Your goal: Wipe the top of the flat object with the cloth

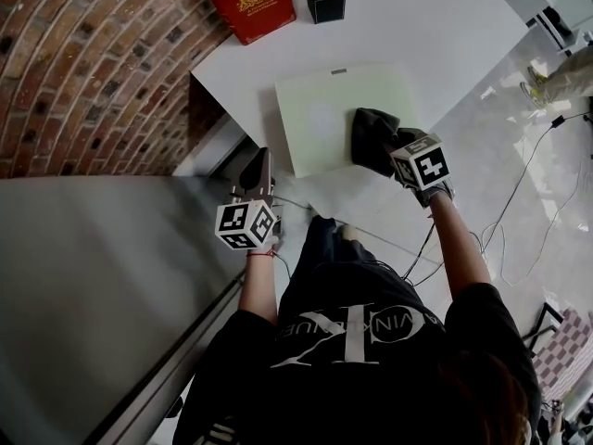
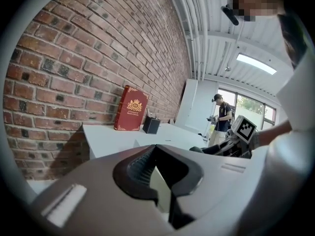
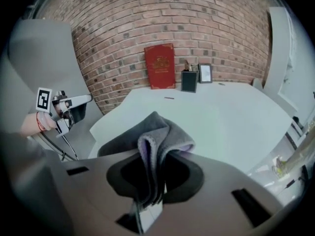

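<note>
A pale green flat board (image 1: 324, 109) lies on the white table (image 1: 435, 35). On its right front part rests a dark grey cloth (image 1: 372, 139), bunched, with my right gripper (image 1: 397, 154) shut on it. In the right gripper view the folded cloth (image 3: 157, 141) is pinched between the jaws and hangs onto the board (image 3: 202, 117). My left gripper (image 1: 258, 176) is held off the table's near left edge, apart from the board, shut and with nothing in it. In the left gripper view its jaws are together (image 2: 163, 181).
A red book (image 1: 250, 3) and a black pen holder (image 1: 325, 0) stand at the table's far edge by the brick wall (image 1: 83, 63). Cables (image 1: 528, 174) run over the floor at the right. Another person (image 2: 221, 117) stands far off by the windows.
</note>
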The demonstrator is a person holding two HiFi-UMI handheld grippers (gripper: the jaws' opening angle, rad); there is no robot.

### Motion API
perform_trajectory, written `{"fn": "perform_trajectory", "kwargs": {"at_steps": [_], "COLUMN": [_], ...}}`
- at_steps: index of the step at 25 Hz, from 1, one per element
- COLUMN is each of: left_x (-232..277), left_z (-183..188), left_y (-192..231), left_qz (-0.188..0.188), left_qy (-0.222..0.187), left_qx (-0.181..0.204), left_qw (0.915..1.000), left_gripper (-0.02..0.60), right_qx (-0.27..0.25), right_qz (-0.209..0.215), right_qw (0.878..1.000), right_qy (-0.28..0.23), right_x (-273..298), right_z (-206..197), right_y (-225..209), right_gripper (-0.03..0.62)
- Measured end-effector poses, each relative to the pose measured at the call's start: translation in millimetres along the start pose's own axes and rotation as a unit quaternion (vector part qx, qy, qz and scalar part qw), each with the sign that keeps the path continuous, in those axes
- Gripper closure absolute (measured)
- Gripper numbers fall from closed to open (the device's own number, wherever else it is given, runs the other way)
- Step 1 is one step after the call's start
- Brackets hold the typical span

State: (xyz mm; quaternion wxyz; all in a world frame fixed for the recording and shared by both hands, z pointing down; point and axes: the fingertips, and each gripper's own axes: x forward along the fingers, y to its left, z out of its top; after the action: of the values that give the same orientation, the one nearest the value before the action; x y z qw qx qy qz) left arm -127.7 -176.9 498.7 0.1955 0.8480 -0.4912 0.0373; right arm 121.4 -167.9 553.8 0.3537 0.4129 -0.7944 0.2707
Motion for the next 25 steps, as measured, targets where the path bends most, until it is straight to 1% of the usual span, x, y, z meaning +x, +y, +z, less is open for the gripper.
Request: {"fn": "perform_trajectory", "kwargs": {"at_steps": [4, 10, 17, 21, 25], "left_x": [4.5, 7.7, 6.7, 4.0, 0.1], "left_z": [-0.6, -1.6, -0.2, -0.4, 0.8], "left_y": [-5.7, -12.5, -15.9, -15.8, -16.8], "left_qz": [-0.006, -0.012, -0.011, -0.008, -0.006], "left_qy": [0.003, 0.008, 0.008, 0.007, 0.004], "left_qx": [0.001, 0.004, 0.006, 0.008, 0.01], "left_qw": [1.0, 0.9999, 0.9999, 0.9999, 0.9999], "left_gripper": [0.569, 0.569, 0.569, 0.569, 0.57], "right_qx": [0.027, 0.052, 0.057, 0.068, 0.061], "right_qz": [-0.021, -0.041, -0.079, -0.083, -0.091], "right_qw": [0.999, 0.998, 0.995, 0.994, 0.994], "right_qy": [-0.002, -0.012, -0.008, -0.018, -0.023], "right_x": [-12.2, -28.7, -43.5, -46.9, -48.5], "right_z": [-12.0, -21.0, -35.5, -38.9, -41.2], "right_y": [-25.4, -51.5, -78.2, -83.1, -88.0], "right_gripper": [0.537, 0.537, 0.537, 0.537, 0.537]}}
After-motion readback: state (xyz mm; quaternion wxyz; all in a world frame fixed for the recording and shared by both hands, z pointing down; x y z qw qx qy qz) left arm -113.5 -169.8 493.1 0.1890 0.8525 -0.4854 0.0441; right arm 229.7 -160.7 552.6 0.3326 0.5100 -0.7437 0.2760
